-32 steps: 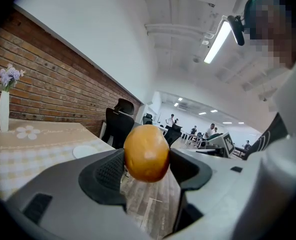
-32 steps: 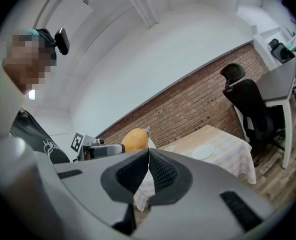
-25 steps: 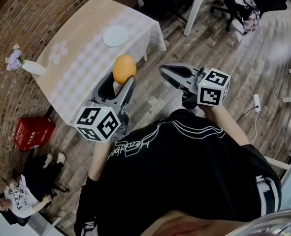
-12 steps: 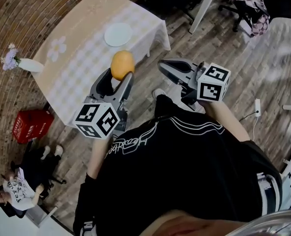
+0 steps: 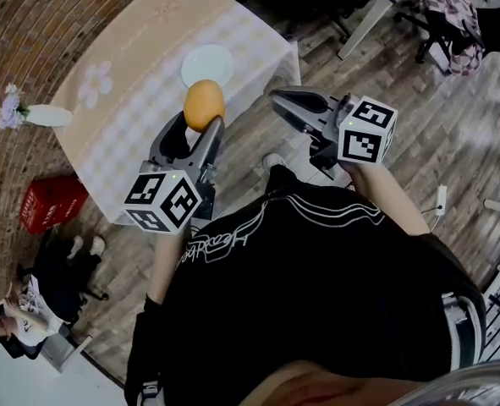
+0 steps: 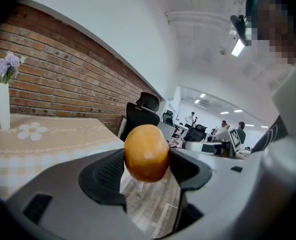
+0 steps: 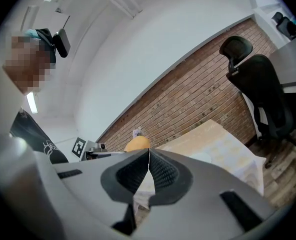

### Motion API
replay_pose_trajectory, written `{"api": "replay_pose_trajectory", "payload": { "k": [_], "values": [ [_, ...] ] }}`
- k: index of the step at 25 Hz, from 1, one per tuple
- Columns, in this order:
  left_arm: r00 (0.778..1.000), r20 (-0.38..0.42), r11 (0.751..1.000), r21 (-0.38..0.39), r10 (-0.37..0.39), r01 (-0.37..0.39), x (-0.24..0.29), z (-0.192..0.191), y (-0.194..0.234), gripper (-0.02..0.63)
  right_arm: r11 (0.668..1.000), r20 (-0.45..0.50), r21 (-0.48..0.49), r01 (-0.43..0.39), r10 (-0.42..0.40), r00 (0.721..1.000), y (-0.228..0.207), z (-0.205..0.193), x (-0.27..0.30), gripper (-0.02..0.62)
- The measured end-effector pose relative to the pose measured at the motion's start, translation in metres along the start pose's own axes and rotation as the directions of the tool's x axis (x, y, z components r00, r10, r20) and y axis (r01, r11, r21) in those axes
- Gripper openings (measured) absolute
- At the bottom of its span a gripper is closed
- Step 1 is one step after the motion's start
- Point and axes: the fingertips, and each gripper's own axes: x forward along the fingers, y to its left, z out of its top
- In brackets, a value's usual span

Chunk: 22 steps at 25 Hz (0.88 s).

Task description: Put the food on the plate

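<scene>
wood-plank flooring (image 5: 419,142) fills the right side of the head view, with brick-patterned ground along the upper left. nearest the camera, a person's black shirt (image 5: 317,294) takes up the bottom and centre of the frame.

just above it, at centre left, the left gripper (image 5: 195,129) points up the frame, its marker cube (image 5: 163,201) towards the shirt. its two tongs are clamped on the food (image 5: 204,104), a rounded orange-yellow piece gripped by its sides between the dark pads; the left gripper view shows it squeezed at the middle, with floor visible below it. at centre right the right gripper (image 5: 288,106) points up and left, its marker cube (image 5: 366,131) by the person's forearm. the right gripper view shows its pads pressed flat together with nothing between them.

beyond the grippers stands a table (image 5: 131,117) under a pale checked cloth. a white plate (image 5: 207,64) lies near its right edge; the held food appears just below the plate in the frame, in the air and not resting on it. towards the table's left end a white vase (image 5: 42,115) holds purple flowers (image 5: 6,108).

on the floor at mid left is a red crate (image 5: 51,203), and a person (image 5: 30,311) sits at lower left. at far upper right is an office chair (image 5: 453,11) draped with clothing.
</scene>
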Motion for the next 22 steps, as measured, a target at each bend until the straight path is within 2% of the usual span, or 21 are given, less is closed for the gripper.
{"api": "replay_pose_trajectory", "payload": {
  "k": [10, 22],
  "values": [
    [0.998, -0.010, 0.997, -0.037, 0.063, -0.063, 0.053, 0.019, 0.044, 0.279, 0.999, -0.061, 0.009, -0.032, 0.033, 0.998, -0.060, 0.018, 0.036, -0.003],
    [0.991, -0.032, 0.988, -0.079, 0.133, -0.135, 0.099, 0.020, 0.088, 0.279, 0.997, -0.111, 0.060, -0.056, 0.062, 0.992, -0.110, 0.020, 0.064, -0.003]
  ]
}}
